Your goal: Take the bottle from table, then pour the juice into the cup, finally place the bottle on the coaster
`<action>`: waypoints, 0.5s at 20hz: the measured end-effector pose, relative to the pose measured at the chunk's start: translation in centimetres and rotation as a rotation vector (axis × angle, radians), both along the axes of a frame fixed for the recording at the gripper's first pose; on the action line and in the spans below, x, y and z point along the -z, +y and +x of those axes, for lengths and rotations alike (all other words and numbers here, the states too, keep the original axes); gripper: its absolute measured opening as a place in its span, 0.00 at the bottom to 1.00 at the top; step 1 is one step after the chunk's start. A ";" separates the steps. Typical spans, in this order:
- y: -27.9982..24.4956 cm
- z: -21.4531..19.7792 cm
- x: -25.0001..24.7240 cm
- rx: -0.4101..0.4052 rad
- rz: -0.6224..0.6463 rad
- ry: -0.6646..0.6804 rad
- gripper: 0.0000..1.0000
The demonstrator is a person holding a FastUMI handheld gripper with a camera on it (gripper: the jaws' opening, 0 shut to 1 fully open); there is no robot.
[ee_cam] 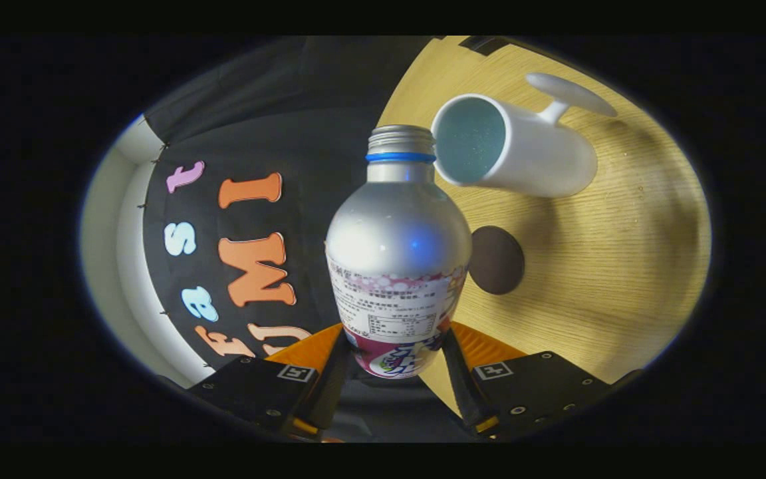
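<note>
The bottle [397, 253] sits clamped between the gripper [396, 356], both fingers pressing its labelled lower body, so the uncapped neck stays free. It seems tipped sideways, mouth just beside the cup [512, 146], apparently for pouring. The coaster [497, 259] waits on the table [622, 266] beyond, near the cup.

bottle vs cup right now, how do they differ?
The bottle is silver metal with a printed label; the cup is plain white with a handle. The bottle is clamped between the fingers of the gripper; the cup stands free on the wooden table, beyond them. The bottle's neck is narrow and threaded; the cup's mouth is wide. Both are open-topped.
</note>
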State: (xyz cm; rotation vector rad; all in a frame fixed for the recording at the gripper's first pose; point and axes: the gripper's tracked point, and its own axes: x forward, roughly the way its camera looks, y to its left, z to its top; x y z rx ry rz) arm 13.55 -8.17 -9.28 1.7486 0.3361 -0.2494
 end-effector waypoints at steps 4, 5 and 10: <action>-0.4 0.2 -0.4 0.009 0.027 -0.002 0.72; -0.5 0.1 -0.5 0.012 0.034 -0.003 0.72; -0.6 0.1 -0.9 0.013 0.086 0.019 0.72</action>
